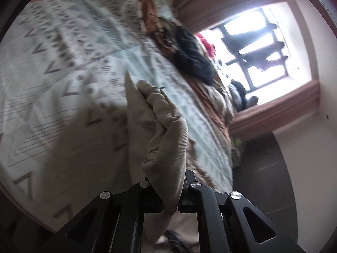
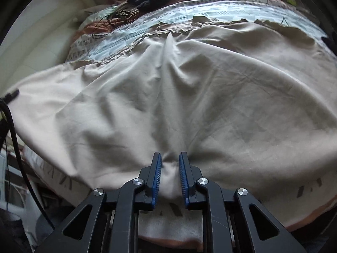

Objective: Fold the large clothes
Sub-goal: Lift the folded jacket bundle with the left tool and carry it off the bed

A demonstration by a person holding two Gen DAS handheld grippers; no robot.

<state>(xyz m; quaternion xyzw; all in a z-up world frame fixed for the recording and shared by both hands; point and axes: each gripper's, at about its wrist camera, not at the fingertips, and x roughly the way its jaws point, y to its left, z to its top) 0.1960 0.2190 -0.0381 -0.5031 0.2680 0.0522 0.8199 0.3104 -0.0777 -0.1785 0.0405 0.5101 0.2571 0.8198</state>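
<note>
Both grippers are showing matte black linkage arms with triangular cut-outs, joined by round silver pivot screws. The right gripper (image 2: 170, 168) is carrying ribbed blue pads (image 2: 157, 179) on the inner faces of its two black fingers. The left gripper (image 1: 170, 191) is presenting the same black frame and silver screws (image 1: 195, 184).
</note>
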